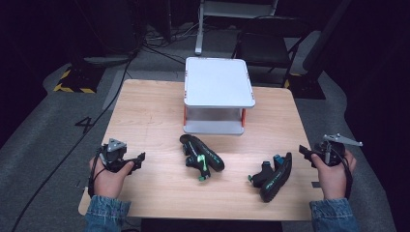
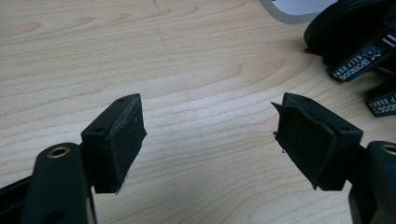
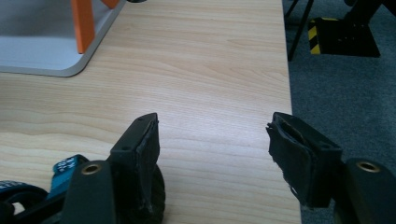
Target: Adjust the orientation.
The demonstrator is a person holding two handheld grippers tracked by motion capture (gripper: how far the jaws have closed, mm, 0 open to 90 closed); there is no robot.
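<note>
At the near edge of the wooden desk (image 1: 154,111), two denim sleeves (image 1: 107,210) are seen, with a hand closed around each tool. The left gripper (image 1: 140,159) is held low at the near-left part of the desk, and in the left gripper view its jaws are spread wide with nothing but bare wood between the pads (image 2: 125,140). The right gripper (image 1: 303,150) is held at the desk's right edge; in the right gripper view its jaws are likewise spread wide and empty, with one jaw over the wood and the other out past the edge, above grey carpet (image 3: 345,88).

Between the two hands, two black shoes are laid on the desk, well apart from each other. The right shoe (image 1: 274,177), tipped on its side with teal trim showing, is placed near the right gripper. The left shoe (image 1: 201,154), marked with green accents, is set nearer the middle, and its sole and printed tags are caught at the upper right of the left gripper view.

Just beyond the left shoe, a small white two-tier shelf (image 1: 217,82) with orange posts is stood at the middle of the far half of the desk. Behind the desk, a dark folding chair (image 1: 270,46) and cables on the floor are seen.
</note>
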